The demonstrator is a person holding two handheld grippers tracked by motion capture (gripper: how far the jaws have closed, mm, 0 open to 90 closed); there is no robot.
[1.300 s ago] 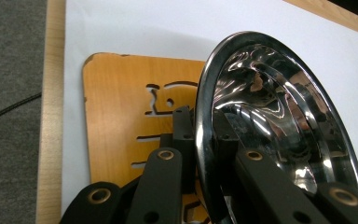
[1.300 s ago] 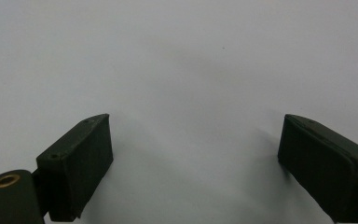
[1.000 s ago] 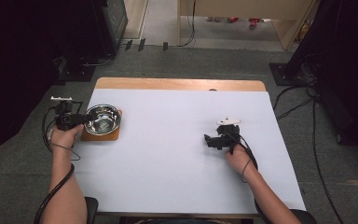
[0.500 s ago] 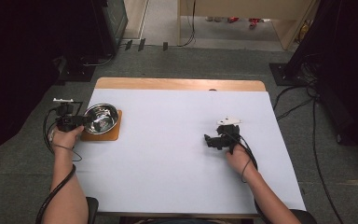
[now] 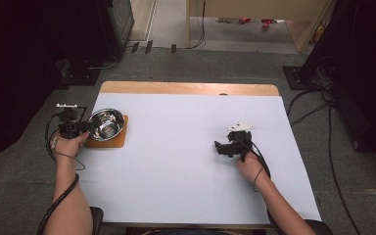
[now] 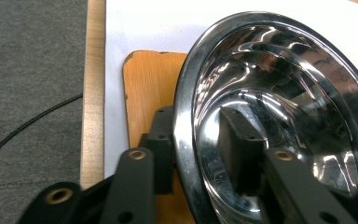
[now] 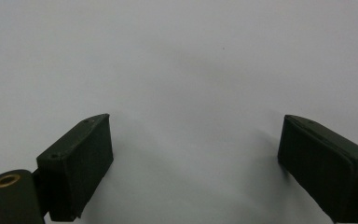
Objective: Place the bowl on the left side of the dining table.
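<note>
One bowl (image 5: 106,124) is the item in hand: it sits on a small wooden board (image 5: 111,142) at the left edge of the table (image 5: 186,161), toward the far left corner. The left gripper (image 5: 85,126) has its jaws closed across the bowl's rim; in the left gripper view one jaw stands outside the rim over the board (image 6: 147,88) and the other lies inside the bowl (image 6: 279,116), so the grip appears to be made. Whether the bowl rests flat or is tipped slightly cannot be told. As judged, the grasp is done and any lifting or moving of the bowl remains to be done. The bowl is polished metal, round, with a rolled rim and a mirror-bright inside that reflects the jaw. The board is orange-brown wood, flat, with rounded corners and a chipped spot along one edge. The right gripper (image 5: 220,147) rests well apart on the right half of the table, jaws spread wide with nothing between them. The table carries a smooth, matt, pale sheet, with a bare wooden strip showing along its far edge. Grey carpet (image 5: 24,161) surrounds the table.
</note>
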